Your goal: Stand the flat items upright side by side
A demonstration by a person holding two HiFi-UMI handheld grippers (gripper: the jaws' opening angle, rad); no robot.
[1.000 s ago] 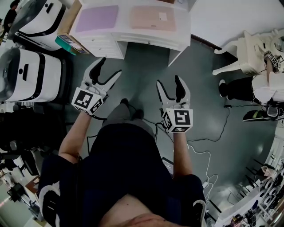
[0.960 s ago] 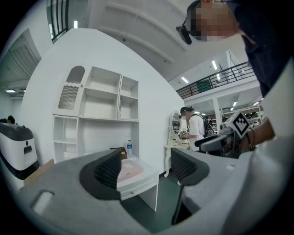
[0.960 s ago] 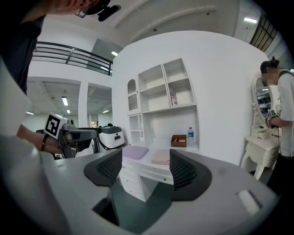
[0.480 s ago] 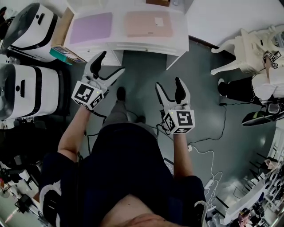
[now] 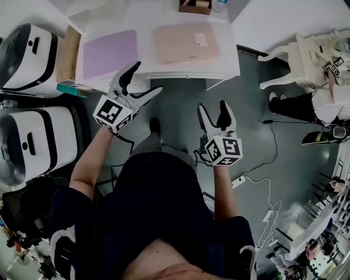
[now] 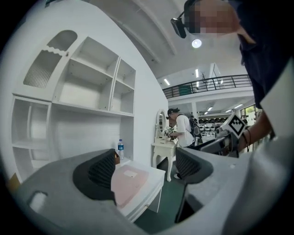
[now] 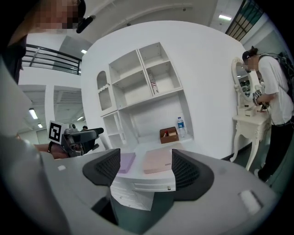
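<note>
We are on the approach; neither pad stands yet. The left gripper [image 5: 146,77], whose jaws have just been opening, wide and empty, hovers near the flat lilac rectangular pad [image 5: 109,53] on the white tabletop [image 5: 145,38]. The flat pink rectangular pad [image 5: 186,42] lies beside it. The right gripper [image 5: 213,106], jaws likewise just opened and empty, hangs short of both. Next we must reach an edge.

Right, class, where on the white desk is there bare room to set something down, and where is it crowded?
Bare desk shows in the strip between the purple item and the pink item, and behind the purple item. Behind the pink item it is crowded by the brown box and the water bottle.
</note>
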